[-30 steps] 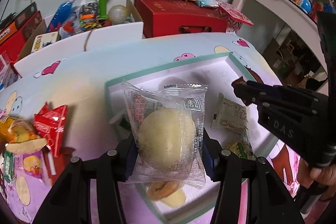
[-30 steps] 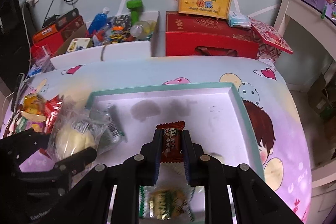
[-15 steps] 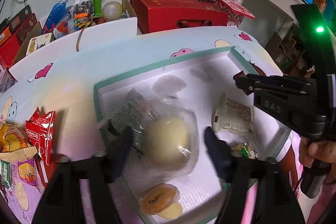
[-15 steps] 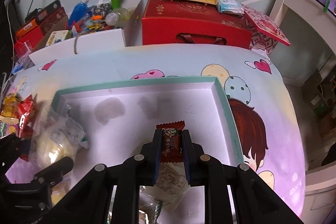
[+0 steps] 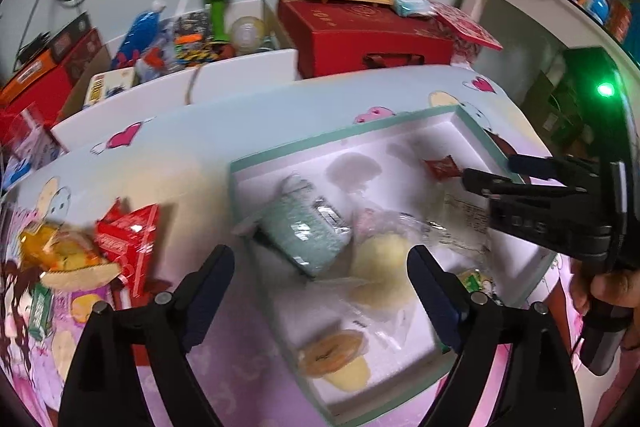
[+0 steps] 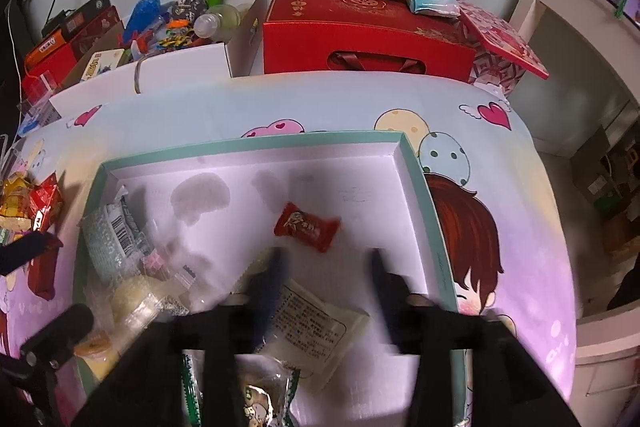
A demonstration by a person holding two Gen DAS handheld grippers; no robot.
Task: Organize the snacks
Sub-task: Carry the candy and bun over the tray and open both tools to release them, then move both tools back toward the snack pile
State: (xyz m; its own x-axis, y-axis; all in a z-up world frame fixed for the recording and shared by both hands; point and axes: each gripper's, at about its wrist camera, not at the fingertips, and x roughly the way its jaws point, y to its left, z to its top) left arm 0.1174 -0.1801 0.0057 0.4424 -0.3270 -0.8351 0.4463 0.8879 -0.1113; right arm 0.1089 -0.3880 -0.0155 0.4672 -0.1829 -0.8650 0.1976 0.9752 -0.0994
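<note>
Your right gripper [image 6: 326,259] is smearing with motion as its jaws are opening, so its finger edges are unreadable. It is covering the near part of the white packet [image 6: 316,327]. The green wrapper [image 6: 256,399] is running off the near edge, its print unreadable.

The far half of the shallow white tray with a mint-green rim [image 6: 416,183] lies bare apart from a small red candy wrapper [image 6: 306,227]. Its near left part is crowded: a pale green crinkled packet [image 5: 306,235], a clear-wrapped yellow bun [image 5: 380,263] and a round orange jelly cup [image 5: 332,351] sit close together. Red snack packets [image 5: 128,239] clutter the cartoon-printed tablecloth [image 6: 360,99] left of the tray
</note>
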